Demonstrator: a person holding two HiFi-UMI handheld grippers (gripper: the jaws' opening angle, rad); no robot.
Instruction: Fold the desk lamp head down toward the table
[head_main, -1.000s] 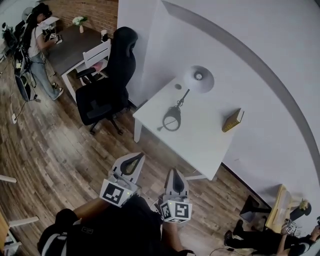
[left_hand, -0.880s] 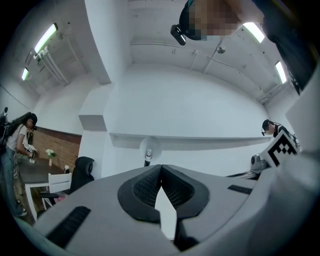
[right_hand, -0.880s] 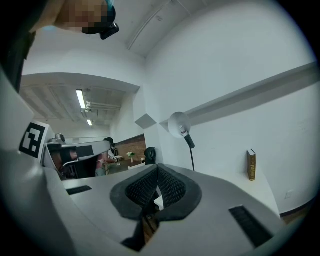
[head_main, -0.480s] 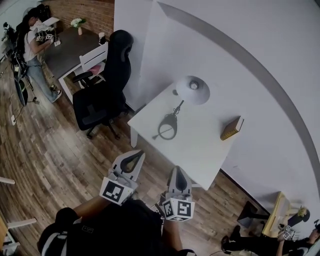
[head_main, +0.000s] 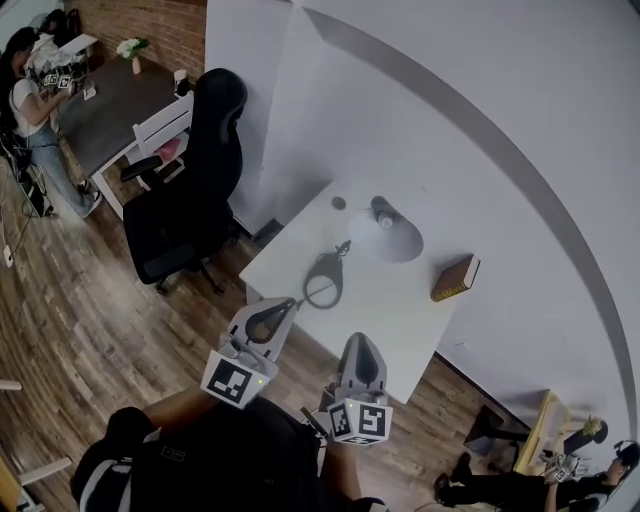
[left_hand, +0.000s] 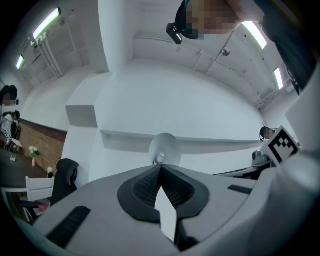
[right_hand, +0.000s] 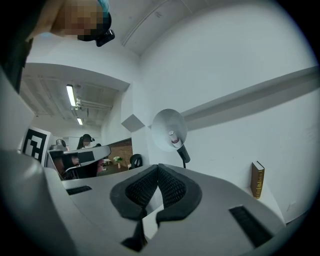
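A desk lamp stands on the white table (head_main: 395, 305). Its white shade (head_main: 387, 236) is raised on a thin arm above a ring-shaped base (head_main: 322, 281). The lamp head faces both gripper cameras, as a pale disc (left_hand: 164, 148) with its bulb showing in the left gripper view, and on a dark neck (right_hand: 170, 130) in the right gripper view. My left gripper (head_main: 288, 303) is at the table's near edge, short of the base. Beside it, my right gripper (head_main: 360, 340) hangs just before that edge. Both are shut with nothing between the jaws.
A brown book (head_main: 454, 278) stands on the table's right side, also visible in the right gripper view (right_hand: 257, 179). A black office chair (head_main: 188, 195) is left of the table. A person (head_main: 28, 110) works at a grey desk far left. A white wall rises behind the table.
The table and lamp have come nearer in the head view. Both grippers have advanced from over the wooden floor to the table's near edge, jaws still shut.
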